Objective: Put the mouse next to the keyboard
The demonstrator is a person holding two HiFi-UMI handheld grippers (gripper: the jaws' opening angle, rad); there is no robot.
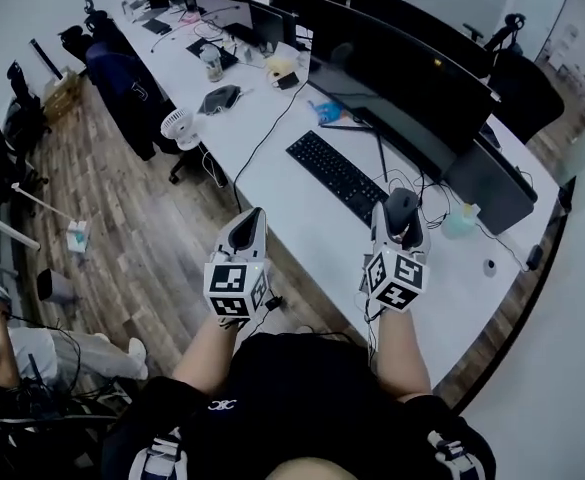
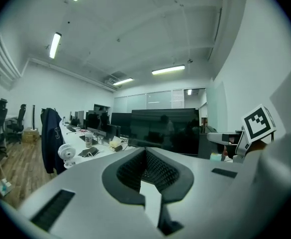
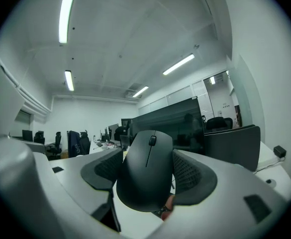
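Note:
A black mouse [image 3: 146, 173] sits clamped between the padded jaws of my right gripper [image 3: 147, 176], raised and pointing level across the room. In the head view the same mouse [image 1: 402, 213] shows dark at the tip of the right gripper [image 1: 400, 230], held above the white desk [image 1: 302, 223] just right of the black keyboard [image 1: 337, 175]. My left gripper [image 1: 244, 236] hangs near the desk's front edge, left of the keyboard. Its jaws [image 2: 146, 171] are closed together with nothing between them.
Large dark monitors [image 1: 402, 83] stand behind the keyboard, with cables and a grey box [image 1: 492, 188] to the right. Farther along the desk are a cup [image 1: 211, 63] and small clutter. A small white fan [image 1: 178, 128] and office chairs stand on the wooden floor at left.

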